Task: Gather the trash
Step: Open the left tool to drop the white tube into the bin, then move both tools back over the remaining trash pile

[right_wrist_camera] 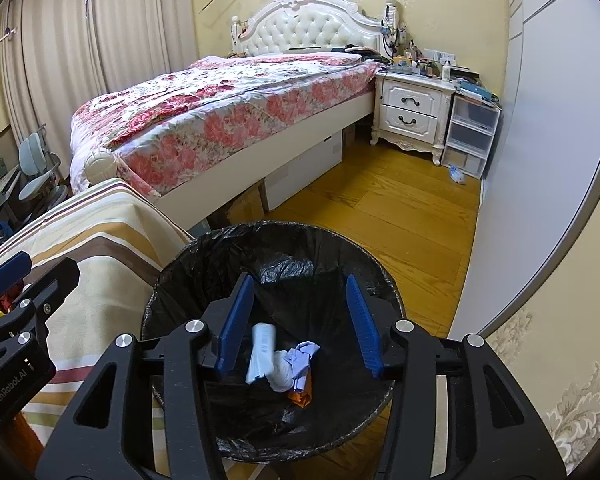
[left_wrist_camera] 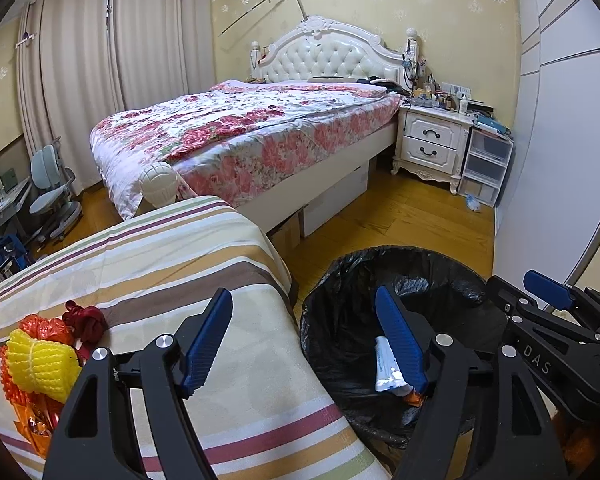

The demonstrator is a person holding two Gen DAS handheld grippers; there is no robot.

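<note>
A round bin lined with a black bag (left_wrist_camera: 340, 280) (right_wrist_camera: 204, 256) stands on the wood floor beside a striped cloth surface (left_wrist_camera: 160, 264). In its bottom lie a white wrapper (right_wrist_camera: 262, 354), crumpled pale paper (right_wrist_camera: 302, 356) and an orange scrap (right_wrist_camera: 300, 398). My right gripper (right_wrist_camera: 300, 320) hangs open over the bin with nothing between its blue pads. My left gripper (left_wrist_camera: 304, 344) is open and empty too, spanning the cloth's edge and the bin's rim. On the cloth at the left lie a yellow foam net (left_wrist_camera: 40, 364), orange wrappers (left_wrist_camera: 28, 416) and a dark red crumpled piece (left_wrist_camera: 86, 320).
A bed with a floral quilt (left_wrist_camera: 240, 132) fills the middle of the room. A white nightstand (left_wrist_camera: 432, 144) and clear plastic drawers (left_wrist_camera: 486, 164) stand at the back right. A small scrap (left_wrist_camera: 473, 202) lies on the floor by the drawers. A white wardrobe wall (left_wrist_camera: 560, 160) runs along the right.
</note>
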